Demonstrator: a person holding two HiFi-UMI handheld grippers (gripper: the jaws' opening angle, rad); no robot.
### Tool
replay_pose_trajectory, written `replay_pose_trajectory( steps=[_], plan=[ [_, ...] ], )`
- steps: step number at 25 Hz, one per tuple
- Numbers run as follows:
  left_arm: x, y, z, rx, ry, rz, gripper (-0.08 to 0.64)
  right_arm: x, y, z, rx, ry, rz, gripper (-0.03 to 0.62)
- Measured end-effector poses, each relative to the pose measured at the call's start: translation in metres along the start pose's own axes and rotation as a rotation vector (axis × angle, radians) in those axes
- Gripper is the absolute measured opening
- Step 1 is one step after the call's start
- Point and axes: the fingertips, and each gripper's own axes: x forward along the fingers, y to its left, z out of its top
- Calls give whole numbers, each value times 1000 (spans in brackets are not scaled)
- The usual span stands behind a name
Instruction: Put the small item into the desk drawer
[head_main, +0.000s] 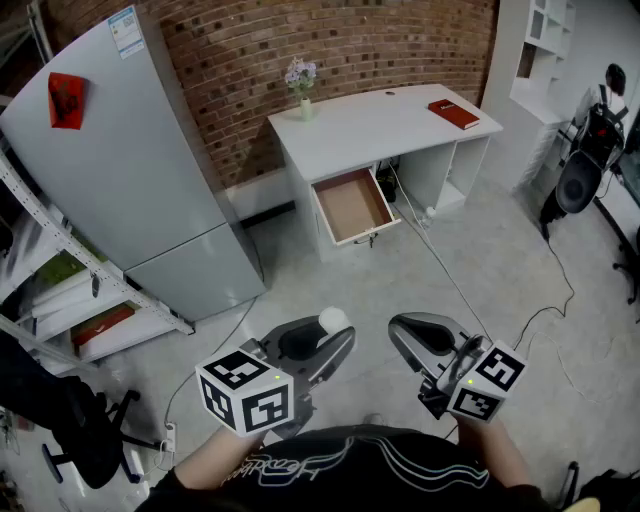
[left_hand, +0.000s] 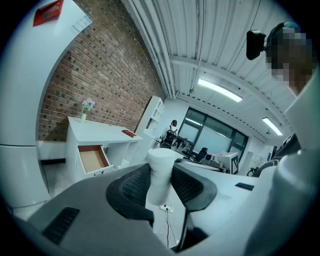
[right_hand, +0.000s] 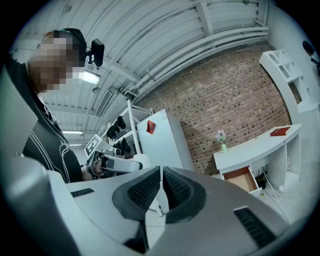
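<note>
white item (left_hand: 160, 170), a small cylinder with a rounded top, stands upright between the jaws of the left gripper (head_main: 327, 340), and the ribbed dark pads press on it from both sides with the jaws about halfway apart. its top pokes out past the jaw tips, showing in the head view as a pale knob. the right gripper (right_hand: 161, 186) has its jaws drawn together with only a thin slit between the pads, and it holds nothing. in the head view both grippers hang side by side, close to the person's body and above the grey floor (head_main: 330, 285), left one level with the right one (head_main: 400, 328). the item is well apart from the drawer (head_main: 352, 205), which lies ahead across the floor. that drawer is pulled out of the white desk (head_main: 370, 130) on its left side, and its brown wooden bottom shows. on the desk top stand a small vase (head_main: 303, 98) with pale flowers at the back left corner and a red book (head_main: 453, 114) lying flat near the right end. the desk backs onto a brick wall (head_main: 330, 40). a tall grey refrigerator (head_main: 130, 180) stands left of the desk, with a shelf rack (head_main: 60, 270) further left. a thin cable (head_main: 450, 280) runs over the floor from under the desk toward the right gripper.
</note>
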Motion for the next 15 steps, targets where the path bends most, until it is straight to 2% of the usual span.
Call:
replay_pose_trajectory(
  steps=[7, 15],
  plan=[
    [20, 1, 0, 0, -2, 9, 146, -10, -19, 3, 0, -2, -13, 49],
    [74, -10, -8, -20, 16, 10, 146, -46, -59, -4, -22, 30, -48, 49]
  ],
)
